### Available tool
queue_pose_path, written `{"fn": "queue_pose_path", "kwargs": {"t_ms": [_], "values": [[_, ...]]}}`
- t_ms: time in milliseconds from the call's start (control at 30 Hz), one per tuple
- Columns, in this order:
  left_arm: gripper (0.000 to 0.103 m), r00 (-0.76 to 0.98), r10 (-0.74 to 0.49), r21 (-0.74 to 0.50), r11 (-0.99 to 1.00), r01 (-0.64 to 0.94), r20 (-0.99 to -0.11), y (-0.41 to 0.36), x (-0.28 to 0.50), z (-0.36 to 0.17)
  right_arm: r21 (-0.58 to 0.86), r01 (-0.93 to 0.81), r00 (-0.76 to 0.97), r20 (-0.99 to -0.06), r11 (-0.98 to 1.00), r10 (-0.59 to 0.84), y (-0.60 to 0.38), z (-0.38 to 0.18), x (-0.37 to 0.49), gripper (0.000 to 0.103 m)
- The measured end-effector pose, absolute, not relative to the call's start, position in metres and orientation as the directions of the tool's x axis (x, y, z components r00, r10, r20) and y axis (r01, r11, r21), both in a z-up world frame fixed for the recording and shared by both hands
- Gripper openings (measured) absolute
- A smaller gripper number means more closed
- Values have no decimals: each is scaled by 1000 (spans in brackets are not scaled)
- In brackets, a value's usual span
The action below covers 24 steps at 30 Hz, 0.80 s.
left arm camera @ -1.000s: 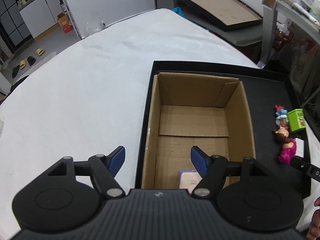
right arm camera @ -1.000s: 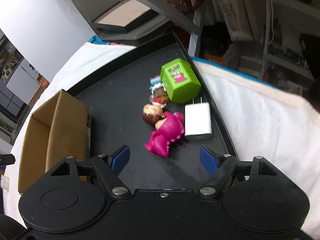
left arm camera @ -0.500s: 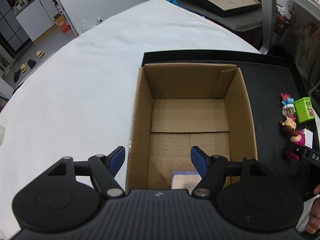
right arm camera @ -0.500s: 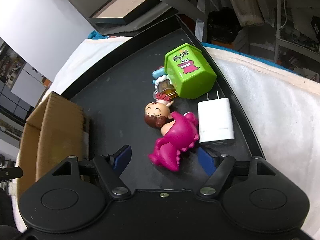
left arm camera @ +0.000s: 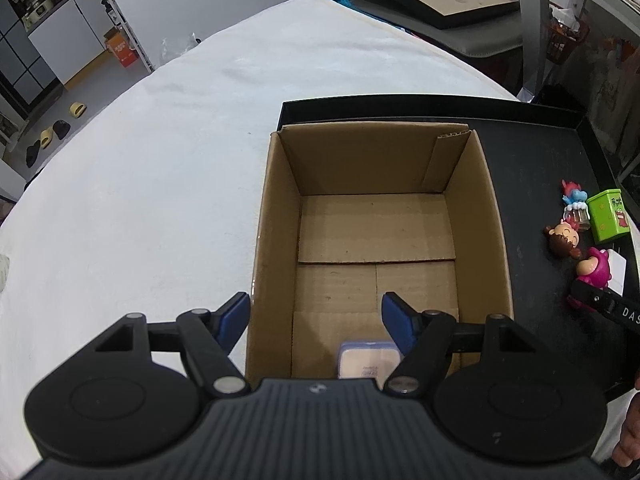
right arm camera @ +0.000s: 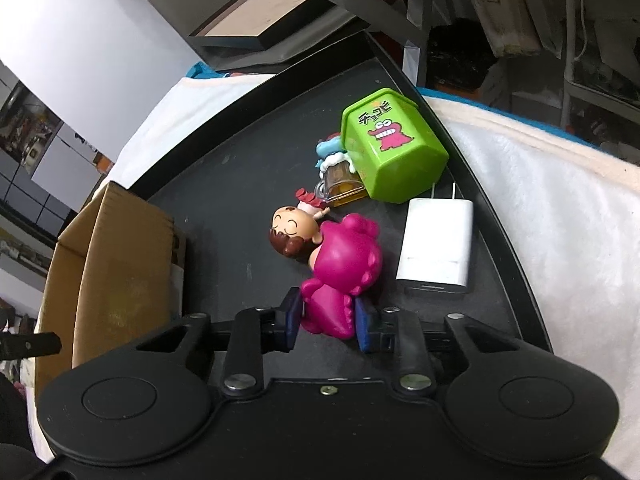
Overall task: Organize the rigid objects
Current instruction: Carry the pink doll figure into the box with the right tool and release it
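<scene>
1. Right gripper (right arm camera: 327, 322), lower centre of its wrist view: blue pads clamped on the lower end of the pink dinosaur-suit figure (right arm camera: 340, 268), which lies on the black tray (right arm camera: 240, 200)
2. White charger (right arm camera: 438, 246) just right of the figure; green tin (right arm camera: 390, 148) and a small beer-mug toy (right arm camera: 340, 180) above it
3. Left gripper (left arm camera: 316, 322): jaws wide apart, holding nothing, over the near end of the cardboard box (left arm camera: 276, 208)
4. Small pale box (left arm camera: 368, 362) on the carton floor, bottom centre
</scene>
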State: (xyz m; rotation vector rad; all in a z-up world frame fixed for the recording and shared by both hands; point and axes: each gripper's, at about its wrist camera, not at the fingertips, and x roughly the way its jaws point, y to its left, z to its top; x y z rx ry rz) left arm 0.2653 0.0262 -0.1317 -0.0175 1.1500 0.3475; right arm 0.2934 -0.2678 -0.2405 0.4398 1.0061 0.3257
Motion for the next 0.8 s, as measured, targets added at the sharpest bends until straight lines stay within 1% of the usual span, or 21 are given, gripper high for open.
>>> {"fn": "queue_pose_path", "kwargs": {"t_ms": [100, 200, 367, 800], "values": [[71, 369, 257, 157, 947, -280, -893, 29, 263, -129, 494, -67, 505, -732, 867, 457, -268, -235, 290, 27], [71, 378, 252, 148, 948, -283, -891, 33, 260, -126, 536, -61, 493, -717, 842, 493, -269, -229, 287, 27], [71, 387, 231, 119, 949, -293, -893, 40, 255, -124, 542, -94, 502, -699, 835, 510, -263, -210, 279, 27], [71, 420, 181, 41, 946, -321, -889, 61, 240, -119, 490, -160, 529, -690, 857, 494, -236, -168, 271, 27]]}}
